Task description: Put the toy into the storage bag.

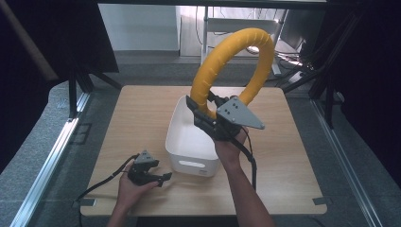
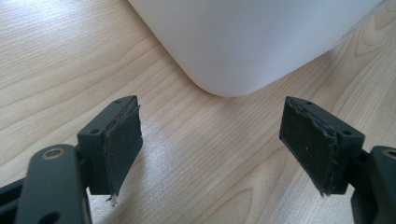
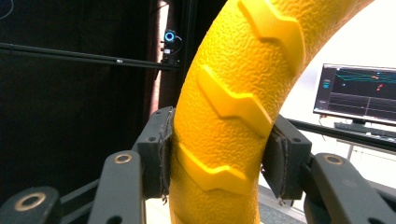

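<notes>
Clamped in the right gripper (image 3: 217,158), a yellow ring (image 1: 236,61) hangs above the white bin (image 1: 191,142); left gripper (image 2: 212,149) rests wide open on the table (image 1: 293,156)

Wooden table (image 1: 288,156) (monitor (image 3: 357,93) behind)

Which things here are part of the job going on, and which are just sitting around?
In the job:
yellow ring, held up by the right gripper
white bin under it

Just around:
left gripper, open on the table
monitor behind
</notes>
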The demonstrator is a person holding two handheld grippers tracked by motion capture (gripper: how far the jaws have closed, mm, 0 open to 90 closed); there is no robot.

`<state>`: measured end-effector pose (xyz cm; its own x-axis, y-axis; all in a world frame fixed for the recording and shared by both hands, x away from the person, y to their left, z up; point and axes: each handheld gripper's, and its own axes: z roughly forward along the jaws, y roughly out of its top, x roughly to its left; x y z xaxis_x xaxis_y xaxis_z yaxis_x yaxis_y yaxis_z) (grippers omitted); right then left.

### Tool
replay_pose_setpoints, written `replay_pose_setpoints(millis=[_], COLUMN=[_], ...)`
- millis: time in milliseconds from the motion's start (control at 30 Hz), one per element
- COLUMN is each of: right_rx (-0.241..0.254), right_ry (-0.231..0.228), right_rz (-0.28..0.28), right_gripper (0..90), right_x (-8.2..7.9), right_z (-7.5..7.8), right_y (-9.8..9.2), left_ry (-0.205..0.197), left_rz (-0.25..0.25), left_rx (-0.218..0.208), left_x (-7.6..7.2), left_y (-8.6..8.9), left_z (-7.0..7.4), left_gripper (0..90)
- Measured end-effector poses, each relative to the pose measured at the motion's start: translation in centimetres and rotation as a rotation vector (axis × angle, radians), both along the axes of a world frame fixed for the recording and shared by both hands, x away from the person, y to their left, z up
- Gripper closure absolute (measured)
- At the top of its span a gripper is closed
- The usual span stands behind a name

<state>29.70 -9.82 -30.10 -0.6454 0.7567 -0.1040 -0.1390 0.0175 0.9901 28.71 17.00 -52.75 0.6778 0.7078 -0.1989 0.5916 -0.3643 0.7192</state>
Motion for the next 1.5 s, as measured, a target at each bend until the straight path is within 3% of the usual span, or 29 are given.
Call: replay_pose_setpoints(millis=[833,1500], right_rx=[0.005,0.002], right_ry=[0.005,0.046], right_rz=[0.052,0.086], right_gripper=[49.9,49.8], right_x=[0.1,-0.1], right_z=[-0.2,-1.9], right_y=[3.1,5.0], left_ry=[0.012,0.012], left_rz=[-0.004,-0.002], left_rx=[0.002,0.004], left_x=[0.0,0.1], left_y=[-0.1,0.0], left_z=[-0.1,-0.2], left_gripper=[21.1,21.1])
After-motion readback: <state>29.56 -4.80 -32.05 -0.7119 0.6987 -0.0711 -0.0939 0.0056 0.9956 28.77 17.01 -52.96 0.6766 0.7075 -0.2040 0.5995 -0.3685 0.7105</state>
